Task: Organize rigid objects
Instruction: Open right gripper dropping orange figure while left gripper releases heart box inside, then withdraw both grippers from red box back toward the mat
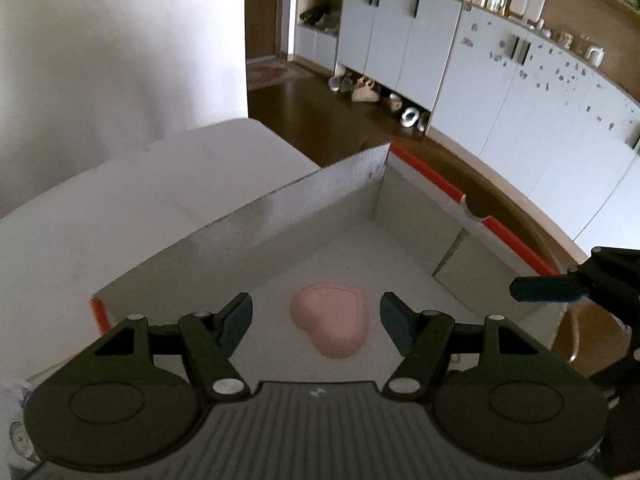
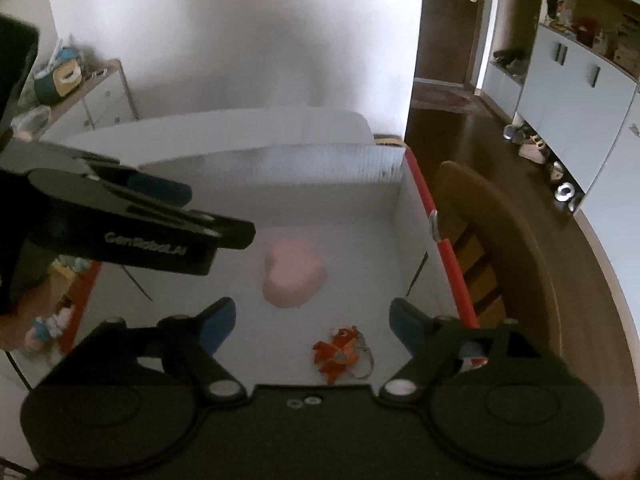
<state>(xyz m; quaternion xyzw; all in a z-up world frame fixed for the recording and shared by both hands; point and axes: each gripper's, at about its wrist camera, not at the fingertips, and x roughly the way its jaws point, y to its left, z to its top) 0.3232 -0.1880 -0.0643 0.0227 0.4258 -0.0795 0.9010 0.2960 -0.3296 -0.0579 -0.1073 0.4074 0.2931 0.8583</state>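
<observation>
A pink heart-shaped box [image 1: 330, 326] lies on the floor of an open white cardboard box with a red rim [image 1: 440, 184]. My left gripper [image 1: 316, 320] is open and empty, hovering above the heart. In the right wrist view the heart [image 2: 294, 278] lies mid-box and a small red-orange toy keychain [image 2: 340, 354] lies nearer, below my open, empty right gripper [image 2: 312, 324]. The left gripper [image 2: 160, 216] shows at the left there; a right fingertip [image 1: 548, 289] shows in the left wrist view.
The cardboard box [image 2: 416, 184] sits on a white table [image 1: 120, 208]. A wooden chair [image 2: 480, 240] stands by its right side. Small toys [image 2: 44, 328] lie left of the box. White cabinets [image 1: 500, 80] line the far wall, with shoes [image 1: 366, 92] beneath.
</observation>
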